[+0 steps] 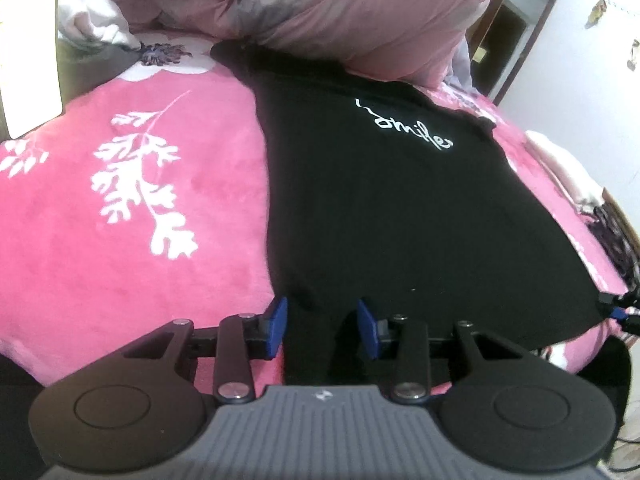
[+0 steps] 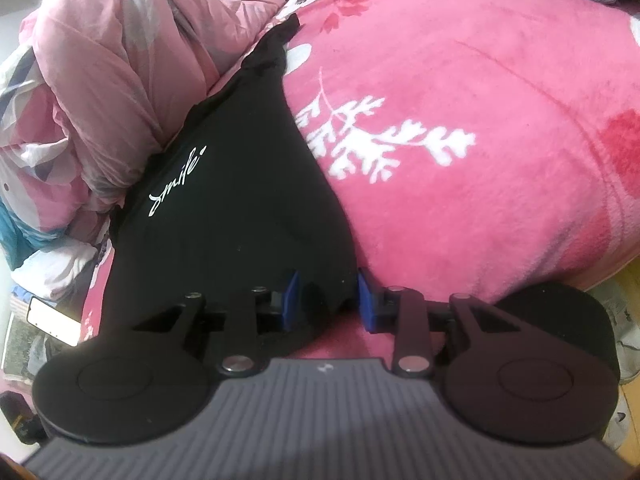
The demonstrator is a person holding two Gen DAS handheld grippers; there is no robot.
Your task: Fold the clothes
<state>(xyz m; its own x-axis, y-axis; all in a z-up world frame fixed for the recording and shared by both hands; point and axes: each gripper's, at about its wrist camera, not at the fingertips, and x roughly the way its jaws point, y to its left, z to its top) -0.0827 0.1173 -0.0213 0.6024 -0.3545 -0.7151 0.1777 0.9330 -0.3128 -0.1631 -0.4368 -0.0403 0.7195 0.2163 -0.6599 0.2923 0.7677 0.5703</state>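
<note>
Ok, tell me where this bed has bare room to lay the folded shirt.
The widest free patch is the pink blanket with the white leaf print, bordered by the black shirt and the near bed edge. Crowded: the bunched pink quilt at the shirt's far end, and the phone at that patch's far corner.

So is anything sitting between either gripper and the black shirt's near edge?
Nothing visible: the black printed T-shirt hem lies directly between the jaws of both the left gripper and right gripper.
</note>
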